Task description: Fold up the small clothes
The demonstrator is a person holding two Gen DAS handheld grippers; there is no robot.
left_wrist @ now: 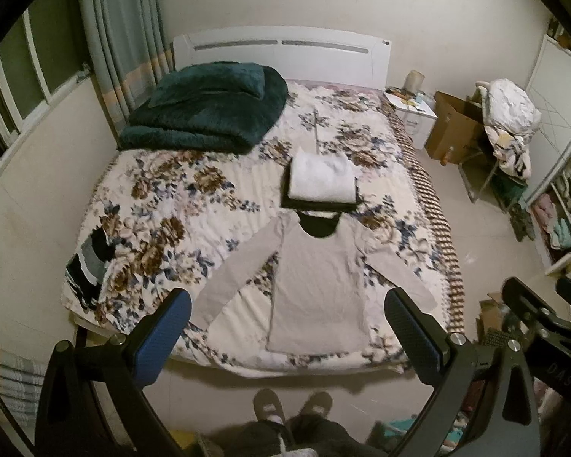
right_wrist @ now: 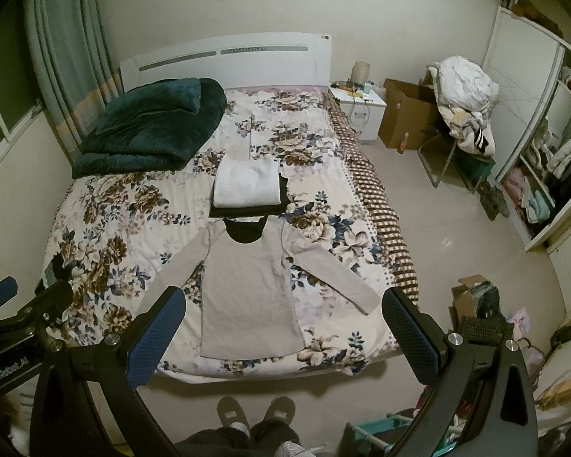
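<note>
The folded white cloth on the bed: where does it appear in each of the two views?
Left wrist view: the folded white cloth lies just right of centre, atop a dark folded piece.
Right wrist view: it lies left of centre, above the grey shirt.
Shared landmark: the dark green blanket at the bed's far left corner.
</note>
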